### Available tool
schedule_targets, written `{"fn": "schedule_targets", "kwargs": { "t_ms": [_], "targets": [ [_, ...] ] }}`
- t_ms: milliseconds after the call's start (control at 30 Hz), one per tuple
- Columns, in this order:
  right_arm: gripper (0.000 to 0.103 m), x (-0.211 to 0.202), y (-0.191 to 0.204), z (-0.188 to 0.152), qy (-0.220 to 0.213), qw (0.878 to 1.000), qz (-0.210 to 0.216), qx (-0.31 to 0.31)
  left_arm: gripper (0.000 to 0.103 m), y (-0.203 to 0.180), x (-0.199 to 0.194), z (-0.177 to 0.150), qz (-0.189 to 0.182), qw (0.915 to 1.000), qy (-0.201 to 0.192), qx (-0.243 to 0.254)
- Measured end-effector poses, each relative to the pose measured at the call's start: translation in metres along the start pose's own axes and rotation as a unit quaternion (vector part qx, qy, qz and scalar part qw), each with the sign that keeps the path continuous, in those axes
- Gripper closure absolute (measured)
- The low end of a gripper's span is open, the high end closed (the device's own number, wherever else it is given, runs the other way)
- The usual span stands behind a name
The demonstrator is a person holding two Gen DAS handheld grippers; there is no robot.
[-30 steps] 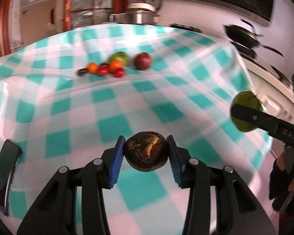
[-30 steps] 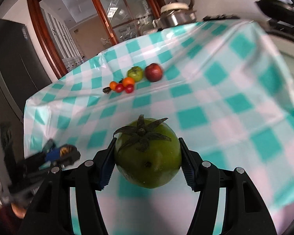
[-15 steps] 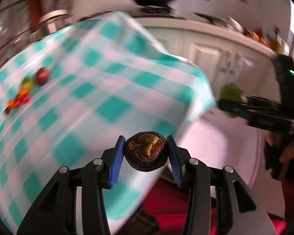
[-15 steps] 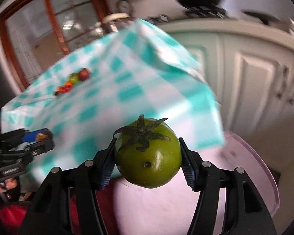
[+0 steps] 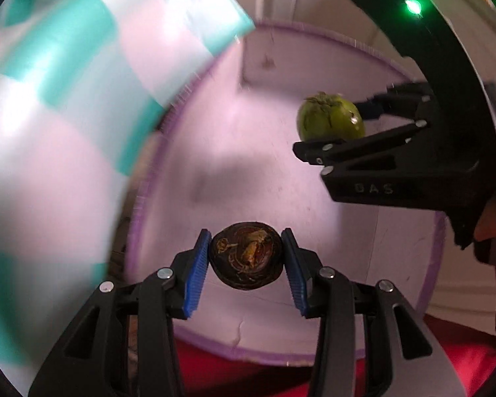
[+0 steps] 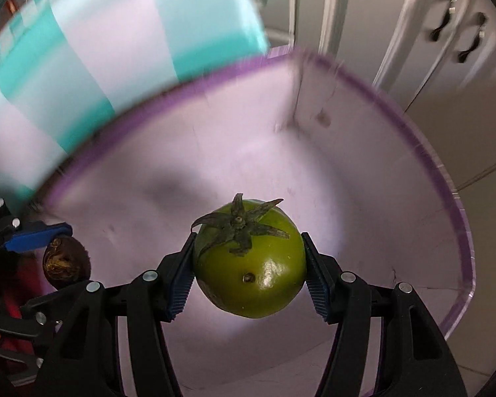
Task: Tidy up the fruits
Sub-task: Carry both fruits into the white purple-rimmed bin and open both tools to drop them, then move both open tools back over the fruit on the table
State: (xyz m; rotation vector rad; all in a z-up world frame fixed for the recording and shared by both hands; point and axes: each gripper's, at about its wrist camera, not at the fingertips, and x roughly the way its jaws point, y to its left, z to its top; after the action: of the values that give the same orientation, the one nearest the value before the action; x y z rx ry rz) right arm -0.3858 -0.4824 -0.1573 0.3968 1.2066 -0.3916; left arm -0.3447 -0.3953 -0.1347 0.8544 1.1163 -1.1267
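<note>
My left gripper [image 5: 247, 259] is shut on a small dark brown wrinkled fruit [image 5: 247, 259], held over the inside of a round purple-rimmed bin [image 5: 234, 139]. My right gripper [image 6: 249, 261] is shut on a green tomato [image 6: 249, 261] with its dried stem facing the camera, also above the bin [image 6: 347, 172]. In the left wrist view the right gripper [image 5: 334, 124] and green tomato [image 5: 330, 120] hang at the upper right over the bin. In the right wrist view the left gripper [image 6: 64, 258] with the dark fruit [image 6: 64, 261] shows at the lower left.
The teal and white checked tablecloth [image 5: 49, 99] hangs down beside the bin on the left. White cabinet doors [image 6: 413, 26] stand behind the bin. Red fabric [image 5: 264, 374] lies below the bin's near rim. A hand [image 5: 489, 225] grips the right tool.
Both grippers swung off the table top, away from the fruit cluster, and dropped to point steeply down over the purple-rimmed bin. Each keeps its fruit.
</note>
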Motion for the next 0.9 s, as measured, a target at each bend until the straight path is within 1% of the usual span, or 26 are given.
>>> {"fn": "schedule_targets", "kwargs": {
  "t_ms": [100, 167, 267, 433, 467, 500, 533, 567, 600, 633, 667, 700, 767, 800, 833, 900],
  "targets": [
    [0.044, 0.028, 0.007, 0.0, 0.05, 0.998, -0.025, -0.025, 0.059, -0.01, 0.02, -0.001, 0.001, 0.9996, 0.023, 0.018],
    [0.044, 0.04, 0.006, -0.002, 0.069, 0.996, -0.034, -0.033, 0.059, -0.012, 0.032, -0.003, 0.001, 0.9989, 0.038, 0.028],
    [0.044, 0.054, 0.007, -0.003, 0.101, 0.994, -0.036, -0.032, 0.059, -0.013, 0.045, -0.006, -0.005, 0.9982, 0.054, 0.026],
    [0.044, 0.066, 0.007, -0.005, 0.124, 0.991, -0.039, -0.029, 0.058, -0.002, 0.061, -0.003, -0.026, 0.9966, 0.078, 0.009],
    [0.044, 0.068, 0.006, -0.006, 0.128, 0.99, -0.042, -0.028, 0.054, 0.0, 0.061, -0.004, -0.029, 0.9965, 0.078, 0.007],
    [0.044, 0.069, 0.006, -0.006, 0.132, 0.99, -0.045, -0.027, 0.049, 0.002, 0.06, -0.005, -0.034, 0.9964, 0.077, 0.005],
    [0.042, 0.07, 0.006, -0.007, 0.135, 0.989, -0.046, -0.025, 0.045, 0.005, 0.06, -0.005, -0.041, 0.9964, 0.074, 0.004],
    [0.03, 0.069, 0.004, -0.007, 0.133, 0.99, -0.049, -0.019, 0.038, 0.006, 0.058, -0.005, -0.046, 0.9966, 0.069, 0.004],
    [0.023, 0.066, 0.003, -0.006, 0.127, 0.991, -0.046, -0.014, 0.033, 0.006, 0.056, -0.005, -0.049, 0.9967, 0.065, 0.004],
    [0.023, 0.061, 0.001, -0.005, 0.118, 0.992, -0.038, -0.008, 0.031, 0.007, 0.052, -0.006, -0.052, 0.9971, 0.056, 0.006],
    [0.022, 0.054, -0.001, -0.003, 0.109, 0.994, -0.025, 0.002, 0.028, 0.003, 0.053, 0.004, -0.051, 0.9974, 0.05, 0.008],
    [0.022, 0.048, -0.003, -0.002, 0.103, 0.994, -0.02, 0.009, 0.027, 0.002, 0.048, 0.003, -0.05, 0.9979, 0.04, 0.012],
    [0.022, 0.034, -0.009, 0.0, 0.087, 0.996, -0.011, 0.022, 0.027, -0.004, 0.033, 0.0, -0.035, 0.9988, 0.013, 0.032],
    [0.021, 0.027, -0.012, 0.0, 0.079, 0.996, -0.011, 0.029, 0.027, -0.009, 0.024, -0.001, -0.023, 0.9987, -0.005, 0.046],
    [0.021, 0.018, -0.016, 0.0, 0.068, 0.997, -0.012, 0.036, 0.027, -0.015, 0.01, -0.005, -0.011, 0.9974, -0.033, 0.064],
    [0.021, -0.005, -0.031, -0.003, 0.032, 0.998, -0.013, 0.055, 0.027, -0.021, -0.017, -0.011, 0.01, 0.9923, -0.092, 0.083]
  ]
}}
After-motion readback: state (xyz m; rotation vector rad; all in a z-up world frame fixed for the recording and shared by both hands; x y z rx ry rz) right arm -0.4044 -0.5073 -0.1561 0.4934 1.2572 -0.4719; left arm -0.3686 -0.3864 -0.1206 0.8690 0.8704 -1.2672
